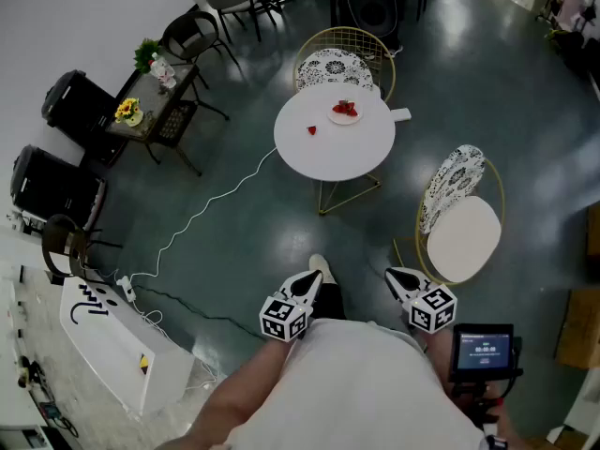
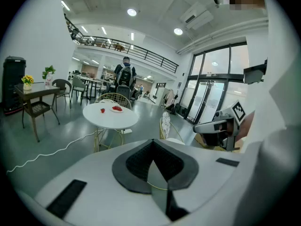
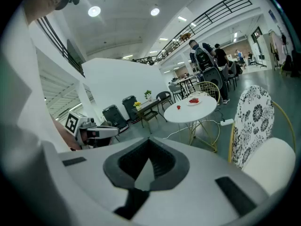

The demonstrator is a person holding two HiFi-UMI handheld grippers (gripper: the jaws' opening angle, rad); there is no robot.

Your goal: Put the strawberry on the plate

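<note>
Ahead, a small red strawberry lies bare on the smooth round white table, left of the small white plate holding red fruit. Nearer, the left gripper and right gripper are both clenched, empty.

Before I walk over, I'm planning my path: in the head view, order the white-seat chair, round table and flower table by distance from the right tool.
1. White-seat chair, just ahead of the right tool, on its right.
2. Round table, farther ahead, slightly left.
3. Flower table, far left by the wall.
</note>
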